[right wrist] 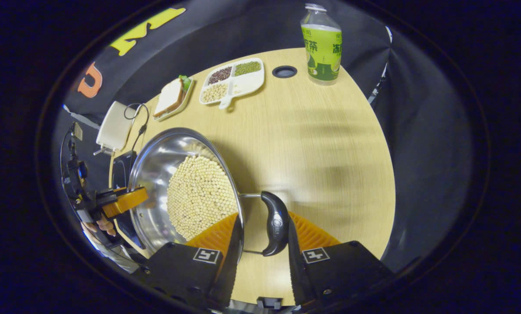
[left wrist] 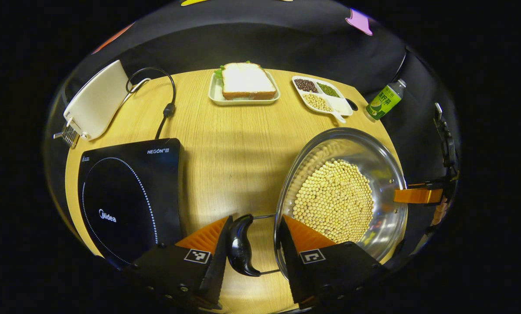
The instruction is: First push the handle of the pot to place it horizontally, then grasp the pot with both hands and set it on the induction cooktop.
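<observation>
Steel pot (left wrist: 389,205), two handles, two tools

1. In the left gripper view, the near rim of the shiny steel pot of pale beans (left wrist: 386,170) lies hidden behind one of the left gripper's (left wrist: 253,244) fingers (left wrist: 306,237).
2. Whether those fingers press the pot's black curved handle (left wrist: 240,246) cannot be told.
3. The black induction cooktop (left wrist: 125,196) is covered at its near corner by the other finger.
4. In the right gripper view, the cooktop (right wrist: 120,170) shows as a sliver behind the pot (right wrist: 155,174).
5. The person's hand (right wrist: 101,226) is mostly hidden.
6. The light wooden worktop (right wrist: 312,174) looks blurred in patches.
</observation>
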{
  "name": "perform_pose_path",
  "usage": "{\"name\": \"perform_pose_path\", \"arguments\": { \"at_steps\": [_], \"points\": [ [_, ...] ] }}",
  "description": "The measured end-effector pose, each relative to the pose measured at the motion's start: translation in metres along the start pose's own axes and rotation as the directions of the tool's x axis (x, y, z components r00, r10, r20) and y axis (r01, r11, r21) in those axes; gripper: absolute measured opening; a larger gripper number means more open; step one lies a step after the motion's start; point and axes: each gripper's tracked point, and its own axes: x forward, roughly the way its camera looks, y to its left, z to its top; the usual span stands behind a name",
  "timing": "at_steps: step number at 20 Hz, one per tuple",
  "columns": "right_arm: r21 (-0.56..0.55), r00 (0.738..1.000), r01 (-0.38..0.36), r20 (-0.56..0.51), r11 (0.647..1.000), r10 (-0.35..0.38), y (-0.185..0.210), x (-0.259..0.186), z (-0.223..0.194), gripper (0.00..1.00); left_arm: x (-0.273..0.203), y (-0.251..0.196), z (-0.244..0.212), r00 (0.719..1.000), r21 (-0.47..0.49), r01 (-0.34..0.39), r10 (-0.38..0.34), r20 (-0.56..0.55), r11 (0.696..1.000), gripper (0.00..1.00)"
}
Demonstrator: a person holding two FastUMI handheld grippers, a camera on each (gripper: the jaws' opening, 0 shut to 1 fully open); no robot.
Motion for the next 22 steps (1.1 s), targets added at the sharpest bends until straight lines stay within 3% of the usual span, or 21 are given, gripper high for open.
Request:
{"name": "perform_pose_path", "arguments": {
  "at_steps": [8, 14, 22],
  "points": [
    [-0.038, 0.997, 0.019, 0.069, 0.999, -0.016, 0.044, -0.051, -0.009, 0.53, -0.009, 0.010, 0.002, 0.997, -0.007, 0.017, -0.017, 0.075, 1.000, 0.59],
    [-0.112, 0.993, 0.027, 0.116, 0.993, -0.014, 0.122, -0.078, -0.019, 0.53, -0.017, 0.016, 0.001, 0.992, -0.038, 0.010, -0.005, 0.129, 0.999, 0.59],
    [-0.213, 0.994, 0.023, 0.113, 0.977, 0.002, 0.241, -0.059, -0.030, 0.53, -0.025, 0.029, -0.002, 0.991, -0.102, -0.013, 0.027, 0.133, 0.995, 0.59]
  ]
}}
